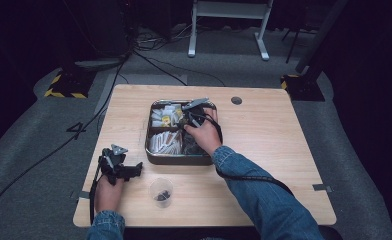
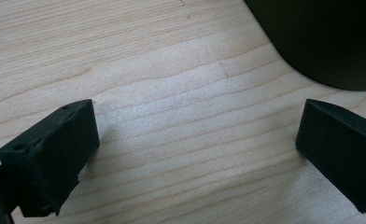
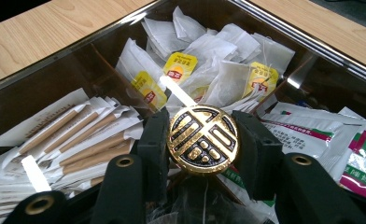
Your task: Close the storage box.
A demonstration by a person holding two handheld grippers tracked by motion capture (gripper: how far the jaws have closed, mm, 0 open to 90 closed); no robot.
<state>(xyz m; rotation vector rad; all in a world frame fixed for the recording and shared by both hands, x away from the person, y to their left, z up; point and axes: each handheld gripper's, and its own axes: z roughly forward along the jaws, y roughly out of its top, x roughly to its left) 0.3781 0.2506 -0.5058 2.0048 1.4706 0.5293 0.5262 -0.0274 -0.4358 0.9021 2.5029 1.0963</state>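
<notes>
Pinching a round gold medallion (image 3: 203, 139) by its edges between the right gripper (image 3: 203, 144) jaws, we are holding it over the divided tray (image 1: 149, 150); tilting could slip it out. Our left gripper (image 2: 197, 154) is waiting wide over the desk (image 2: 139, 56).

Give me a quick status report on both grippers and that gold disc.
Right gripper shut on gold disc, over the tray of tea bags. Left gripper open, jaws apart over bare table. Nothing in the way.
</notes>
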